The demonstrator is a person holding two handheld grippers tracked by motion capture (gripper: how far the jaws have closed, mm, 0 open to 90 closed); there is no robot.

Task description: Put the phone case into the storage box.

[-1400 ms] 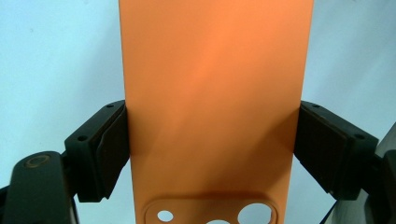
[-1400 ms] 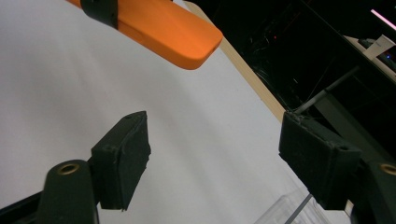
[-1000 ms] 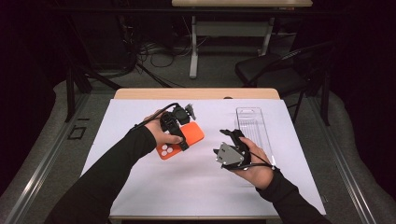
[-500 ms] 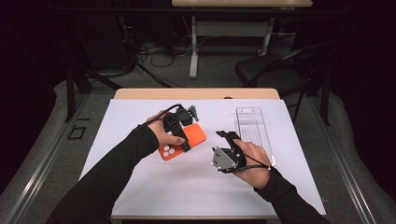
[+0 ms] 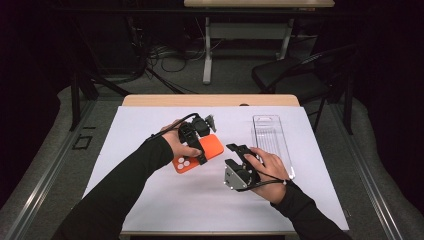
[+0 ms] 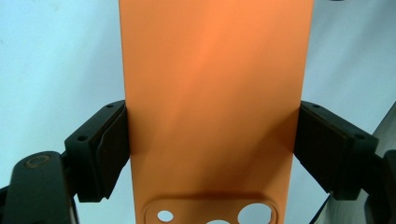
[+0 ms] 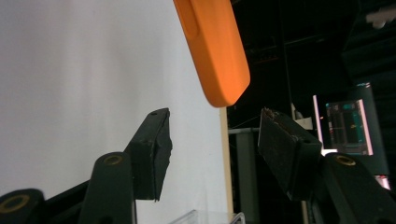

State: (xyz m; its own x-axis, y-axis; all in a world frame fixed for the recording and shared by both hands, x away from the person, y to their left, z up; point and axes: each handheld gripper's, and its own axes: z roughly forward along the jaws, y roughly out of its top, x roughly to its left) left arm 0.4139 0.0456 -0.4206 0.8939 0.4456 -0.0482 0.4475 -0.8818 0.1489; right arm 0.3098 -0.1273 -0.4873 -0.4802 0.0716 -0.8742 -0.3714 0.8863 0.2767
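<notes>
An orange phone case (image 6: 210,102), with no writing visible, is clamped by the left gripper (image 6: 210,154). Near it, the right gripper (image 7: 215,149) has been closing, its jaws empty.

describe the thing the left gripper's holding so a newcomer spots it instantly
On the white table cover, look left of centre, where the left gripper clamps a flat phone case by its long edges. It is bright orange with round camera cutouts at one end, unlike the clear plastic tray lying to its right.
</notes>
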